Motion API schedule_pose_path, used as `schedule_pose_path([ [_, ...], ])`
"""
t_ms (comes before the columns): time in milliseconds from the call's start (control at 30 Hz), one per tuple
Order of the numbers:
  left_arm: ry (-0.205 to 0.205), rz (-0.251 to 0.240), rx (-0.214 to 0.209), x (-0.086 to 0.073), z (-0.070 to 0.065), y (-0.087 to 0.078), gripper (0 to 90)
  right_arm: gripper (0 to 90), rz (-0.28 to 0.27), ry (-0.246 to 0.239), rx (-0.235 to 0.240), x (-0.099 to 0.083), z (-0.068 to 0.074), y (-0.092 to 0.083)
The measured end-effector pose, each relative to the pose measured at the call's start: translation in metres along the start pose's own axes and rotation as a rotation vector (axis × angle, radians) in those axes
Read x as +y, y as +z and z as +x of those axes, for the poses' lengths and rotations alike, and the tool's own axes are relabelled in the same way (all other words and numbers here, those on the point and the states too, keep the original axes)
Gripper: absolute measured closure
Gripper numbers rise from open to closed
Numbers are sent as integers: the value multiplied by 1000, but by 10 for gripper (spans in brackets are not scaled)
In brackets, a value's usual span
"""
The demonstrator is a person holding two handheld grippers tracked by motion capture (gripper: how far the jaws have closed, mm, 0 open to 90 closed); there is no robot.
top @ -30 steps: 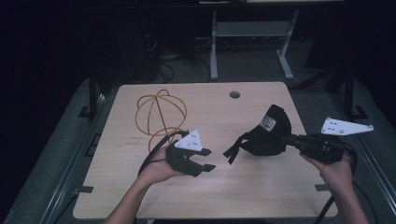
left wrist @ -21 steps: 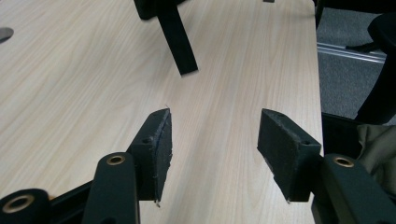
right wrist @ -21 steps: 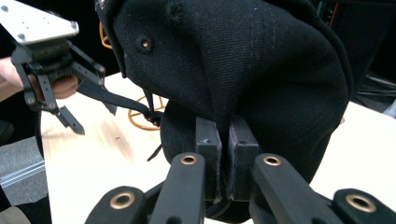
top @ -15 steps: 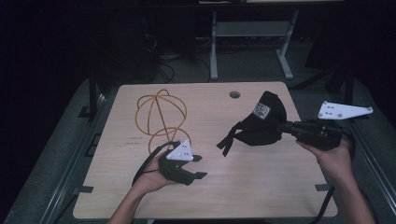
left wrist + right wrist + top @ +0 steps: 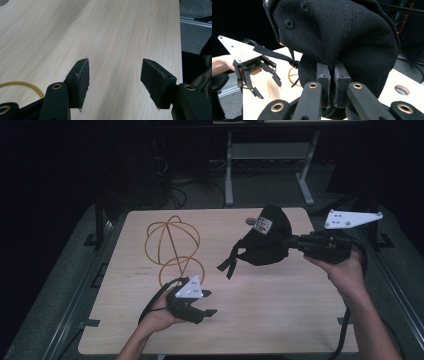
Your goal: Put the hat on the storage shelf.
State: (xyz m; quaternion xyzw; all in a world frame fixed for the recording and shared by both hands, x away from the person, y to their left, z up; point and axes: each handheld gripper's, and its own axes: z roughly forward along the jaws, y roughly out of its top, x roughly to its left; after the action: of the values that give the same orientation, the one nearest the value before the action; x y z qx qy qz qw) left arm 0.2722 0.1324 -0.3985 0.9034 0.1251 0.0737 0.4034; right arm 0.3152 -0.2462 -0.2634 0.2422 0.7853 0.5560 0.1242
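Observation:
A black cap (image 5: pixel 265 240) hangs in the air above the right half of the table, its strap (image 5: pixel 229 262) dangling. My right gripper (image 5: pixel 292 242) is shut on its fabric; in the right gripper view the pads (image 5: pixel 331 82) pinch a fold of the cap (image 5: pixel 342 37). My left gripper (image 5: pixel 210 303) sits low over the table's front left, beside a yellow wire frame (image 5: pixel 172 247). Its jaws have just been opening and stand open with nothing but bare wood between them (image 5: pixel 115 75). The left gripper (image 5: pixel 269 90) also shows beyond the cap.
The light wooden table (image 5: pixel 280 310) has a round cable hole (image 5: pixel 250 221) near its far edge. A strand of the yellow wire (image 5: pixel 22 84) lies just left of my left gripper. A metal stand and cables sit on the dark floor behind.
The right gripper has lifted the cap higher off the table. The left gripper has sunk toward the table's front edge and its jaws have spread wider.

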Motion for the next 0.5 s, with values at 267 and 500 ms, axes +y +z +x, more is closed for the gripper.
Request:
schedule_pose_path([
  [267, -8, 0, 0, -7, -2, 0, 395, 854, 18, -46, 41, 29, 9, 22],
  [500, -2, 6, -10, -10, -2, 2, 392, 854, 28, -65, 81, 47, 14, 41],
])
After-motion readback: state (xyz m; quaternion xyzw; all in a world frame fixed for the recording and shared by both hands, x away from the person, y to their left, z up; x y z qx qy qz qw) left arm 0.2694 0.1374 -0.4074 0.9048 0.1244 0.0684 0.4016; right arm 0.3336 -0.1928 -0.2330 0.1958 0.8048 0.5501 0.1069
